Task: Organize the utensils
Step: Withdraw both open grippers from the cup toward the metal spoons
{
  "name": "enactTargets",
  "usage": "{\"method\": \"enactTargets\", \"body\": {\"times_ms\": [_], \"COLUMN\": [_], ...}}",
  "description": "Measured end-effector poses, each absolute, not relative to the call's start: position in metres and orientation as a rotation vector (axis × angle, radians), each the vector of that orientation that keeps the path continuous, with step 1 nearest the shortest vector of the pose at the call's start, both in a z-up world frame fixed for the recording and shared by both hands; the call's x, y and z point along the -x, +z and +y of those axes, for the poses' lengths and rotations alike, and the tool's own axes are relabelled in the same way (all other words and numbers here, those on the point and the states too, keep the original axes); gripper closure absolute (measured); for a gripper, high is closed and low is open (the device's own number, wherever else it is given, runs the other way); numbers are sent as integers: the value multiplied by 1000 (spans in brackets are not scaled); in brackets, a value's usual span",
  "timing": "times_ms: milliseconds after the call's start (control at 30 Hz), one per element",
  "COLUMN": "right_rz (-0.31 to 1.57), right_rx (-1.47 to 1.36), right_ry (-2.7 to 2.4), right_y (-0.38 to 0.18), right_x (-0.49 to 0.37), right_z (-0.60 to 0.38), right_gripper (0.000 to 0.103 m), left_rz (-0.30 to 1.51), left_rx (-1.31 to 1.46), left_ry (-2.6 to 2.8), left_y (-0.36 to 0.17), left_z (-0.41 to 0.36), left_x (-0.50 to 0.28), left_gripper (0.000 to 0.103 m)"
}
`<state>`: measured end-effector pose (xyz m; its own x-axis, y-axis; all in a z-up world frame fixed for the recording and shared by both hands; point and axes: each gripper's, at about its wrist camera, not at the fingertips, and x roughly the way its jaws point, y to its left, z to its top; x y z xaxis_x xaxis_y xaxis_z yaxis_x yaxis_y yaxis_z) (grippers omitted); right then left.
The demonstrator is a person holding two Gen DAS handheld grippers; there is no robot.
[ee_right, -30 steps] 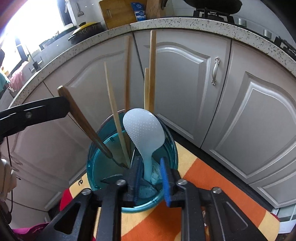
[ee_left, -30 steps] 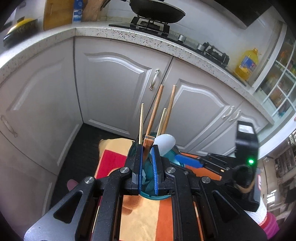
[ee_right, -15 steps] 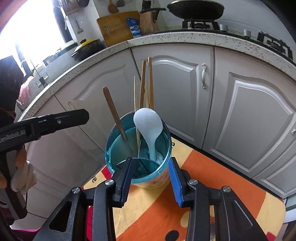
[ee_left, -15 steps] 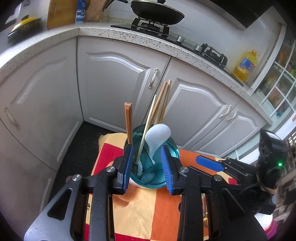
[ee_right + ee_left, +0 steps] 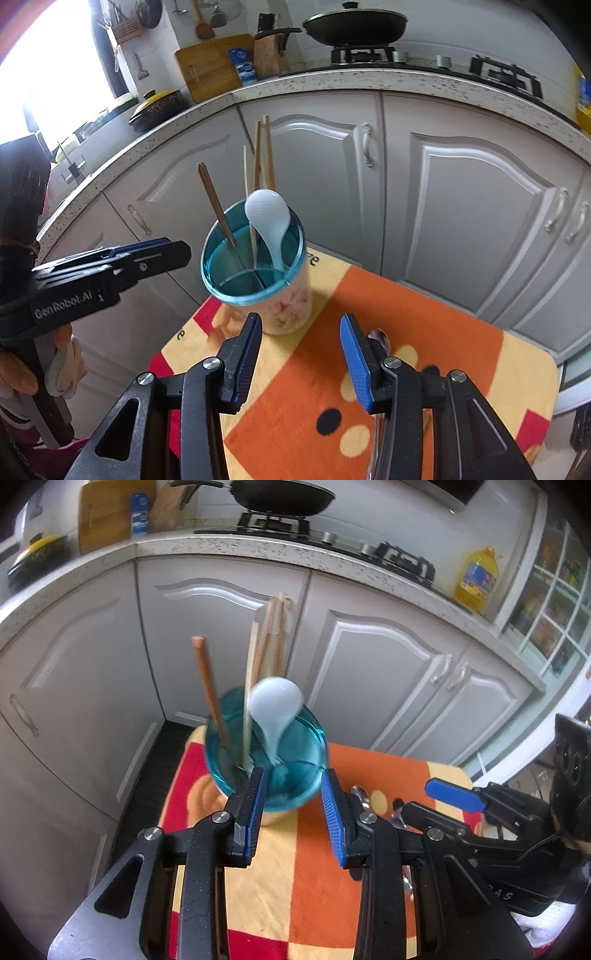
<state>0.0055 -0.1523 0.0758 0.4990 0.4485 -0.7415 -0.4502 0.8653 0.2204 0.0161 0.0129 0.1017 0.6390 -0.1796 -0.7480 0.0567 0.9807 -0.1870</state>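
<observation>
1. Left gripper [image 5: 162,251]: jaws apart, grasping nothing, just left of the holder.
2. Utensil holder [image 5: 258,280]: teal-rimmed cup, upright on the orange patterned cloth [image 5: 424,332]; holds a dark wooden chopstick [image 5: 216,206], paler chopsticks [image 5: 258,166] and a white rice paddle [image 5: 267,221], head up.
3. Right gripper [image 5: 301,354]: jaws have just been opening, nothing between them, near side of the holder.
4. Metal spoon [image 5: 378,338]: on the cloth, beside the right jaw.

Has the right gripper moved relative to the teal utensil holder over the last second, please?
Yes. The right gripper has backed away from the utensil holder: a second ago its fingers reached into the rim, now they sit short of it, jaws just opened, nothing between them.
</observation>
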Motion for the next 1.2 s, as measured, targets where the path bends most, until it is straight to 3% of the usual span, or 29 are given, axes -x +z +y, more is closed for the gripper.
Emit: {"method": "enactTargets", "body": {"times_ms": [333, 467, 700, 1067, 1200], "right_rz": [902, 905, 929, 1090, 1114], "right_rx": [-26, -25, -48, -126, -98], "right_ry": [467, 437, 391, 377, 421], "right_y": [74, 73, 61, -14, -28], "right_x": [20, 29, 37, 25, 19], "right_z": [-192, -206, -233, -263, -252], "right_gripper": [60, 60, 58, 57, 65], "left_rz": [883, 894, 940, 1083, 1117], "left_rx": [91, 80, 87, 171, 183], "left_ry": [-204, -228, -272, -272, -273], "left_y": [93, 90, 80, 30, 15], "left_z": [-36, -50, -65, -52, -53], "left_x": [-3, -2, -4, -14, -19], "left_gripper": [72, 64, 63, 63, 63]}}
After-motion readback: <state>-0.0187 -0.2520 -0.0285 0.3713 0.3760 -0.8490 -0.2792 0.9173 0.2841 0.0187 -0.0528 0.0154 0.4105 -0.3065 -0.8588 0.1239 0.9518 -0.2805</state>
